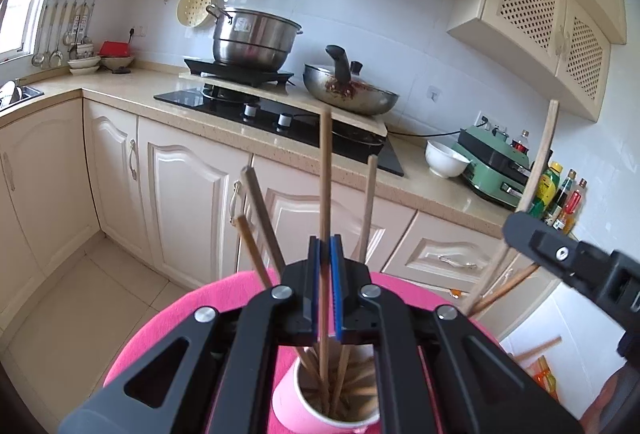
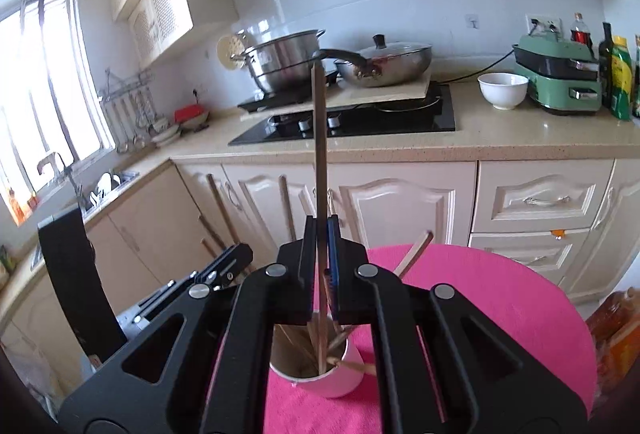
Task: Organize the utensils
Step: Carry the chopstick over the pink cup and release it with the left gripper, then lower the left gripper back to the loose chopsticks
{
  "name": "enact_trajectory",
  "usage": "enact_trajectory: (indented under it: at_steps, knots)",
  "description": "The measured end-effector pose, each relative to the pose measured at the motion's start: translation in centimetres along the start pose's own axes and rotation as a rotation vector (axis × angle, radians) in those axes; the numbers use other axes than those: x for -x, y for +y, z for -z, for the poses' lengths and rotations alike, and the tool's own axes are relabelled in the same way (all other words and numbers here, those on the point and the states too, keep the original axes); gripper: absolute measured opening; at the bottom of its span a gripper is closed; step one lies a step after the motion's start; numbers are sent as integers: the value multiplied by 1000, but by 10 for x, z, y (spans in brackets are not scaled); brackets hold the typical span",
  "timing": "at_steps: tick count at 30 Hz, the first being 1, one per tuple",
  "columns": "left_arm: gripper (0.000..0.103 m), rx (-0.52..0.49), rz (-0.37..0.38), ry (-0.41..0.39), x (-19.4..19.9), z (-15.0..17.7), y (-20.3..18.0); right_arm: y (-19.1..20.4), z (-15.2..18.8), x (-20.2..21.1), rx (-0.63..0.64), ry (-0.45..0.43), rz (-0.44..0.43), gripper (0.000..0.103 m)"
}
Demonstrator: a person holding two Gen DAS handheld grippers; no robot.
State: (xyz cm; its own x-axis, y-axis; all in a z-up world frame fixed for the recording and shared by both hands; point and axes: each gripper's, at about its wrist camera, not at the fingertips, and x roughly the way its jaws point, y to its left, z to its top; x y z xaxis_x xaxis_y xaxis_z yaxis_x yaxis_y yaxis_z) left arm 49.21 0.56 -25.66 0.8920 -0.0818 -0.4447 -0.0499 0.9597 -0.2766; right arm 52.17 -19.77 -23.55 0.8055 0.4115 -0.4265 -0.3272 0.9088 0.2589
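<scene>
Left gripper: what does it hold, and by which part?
The left gripper pinches one upright chopstick around its lower half, above the cup.

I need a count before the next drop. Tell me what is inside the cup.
The cup holds a crossed bundle of wooden chopsticks; each gripper's chopstick reaches down into it. The gripper bodies cover part of the mouth, so I cannot count them.
</scene>
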Motion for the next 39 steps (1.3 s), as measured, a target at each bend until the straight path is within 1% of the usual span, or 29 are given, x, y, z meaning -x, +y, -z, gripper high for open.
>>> enact_trajectory:
  at_steps: [4, 7, 8, 10, 20, 24, 27, 29, 31, 34, 36, 37, 39]
  knots:
    - [6, -4, 10, 35, 7, 5, -1, 5, 5, 2, 29, 22, -1, 6]
    - [7, 18, 18, 58, 12, 5, 3, 5, 6, 5, 22, 40, -10, 6]
    - [13, 22, 16, 65, 14, 6, 3, 5, 7, 6, 21, 43, -8, 6]
    - [21, 26, 14, 71, 20, 6, 4, 6, 7, 9, 19, 51, -9, 7]
    - [24, 14, -2, 126, 52, 9, -6, 6, -4, 42, 40, 28, -6, 8]
    - [25, 11, 1, 176, 59, 19, -11, -5, -11, 66, 32, 7, 0, 8]
    - [25, 3, 4, 238, 60, 35, -20, -17, -11, 81, 31, 13, 23, 8]
    - [25, 3, 13, 278, 57, 44, -25, -28, -5, 89, 29, 34, 48, 8]
    - [25, -7, 19, 345, 51, 59, -33, -39, 5, 92, 16, 62, 69, 8]
    - [25, -18, 34, 444, 38, 79, -44, -58, 26, 90, -22, 128, 108, 8]
    - [25, -31, 32, 495, 30, 94, -49, -71, 45, 87, -48, 186, 134, 8]
    - [25, -44, 33, 542, 23, 104, -53, -78, 54, 84, -63, 217, 142, 8]
    - [25, -57, 26, 589, 15, 115, -57, -86, 70, 81, -88, 260, 149, 8]
